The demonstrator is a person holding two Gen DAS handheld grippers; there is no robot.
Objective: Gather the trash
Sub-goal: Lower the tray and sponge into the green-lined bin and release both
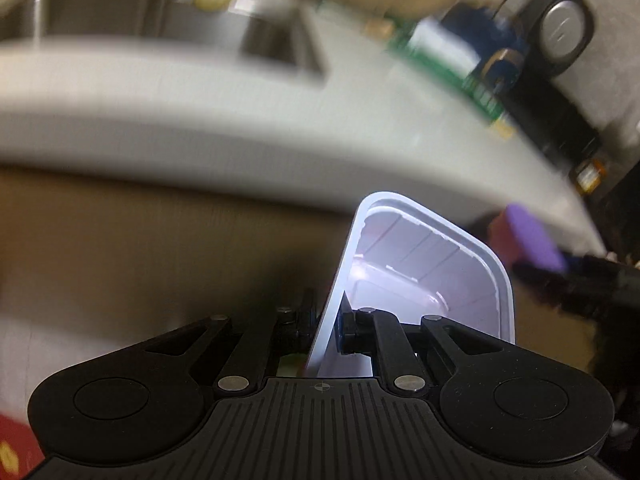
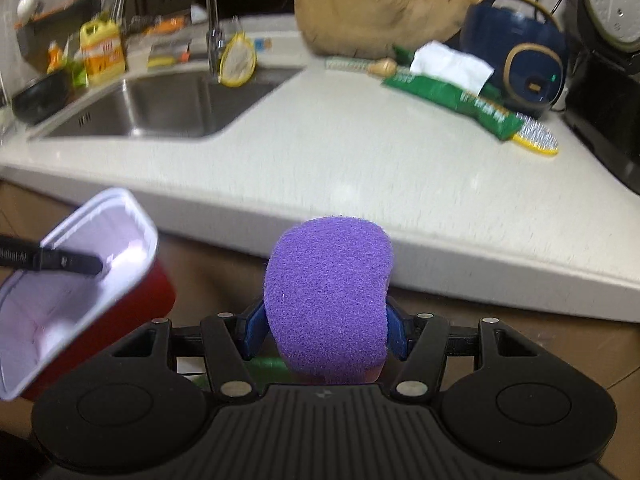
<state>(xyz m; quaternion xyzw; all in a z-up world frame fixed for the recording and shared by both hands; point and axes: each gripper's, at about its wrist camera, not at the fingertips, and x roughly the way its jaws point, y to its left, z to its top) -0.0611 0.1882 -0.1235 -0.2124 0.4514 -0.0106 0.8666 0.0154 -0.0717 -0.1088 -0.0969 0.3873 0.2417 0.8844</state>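
Observation:
My left gripper point(image 1: 330, 322) is shut on the side wall of an empty food tub point(image 1: 432, 276), white inside, with its rim pinched between the pads. In the right wrist view the same tub point(image 2: 76, 276) shows a red outside, and a black left finger point(image 2: 68, 262) reaches into it. A purple sponge point(image 2: 328, 300) is squeezed between the blue pads of my right gripper point(image 2: 326, 334), which is shut on it. The sponge point(image 1: 534, 240) also appears at the right of the left wrist view. Both grippers hang in front of the white countertop edge point(image 2: 360, 248), off the counter.
A steel sink point(image 2: 160, 108) with a faucet point(image 2: 212, 20) lies at the back left, beside a yellow bottle point(image 2: 102, 50). On the counter to the right are a green packet point(image 2: 452, 100), white paper point(image 2: 450, 64), a blue pot point(image 2: 516, 52), a yellow brush point(image 2: 536, 138) and a wooden board point(image 2: 384, 4).

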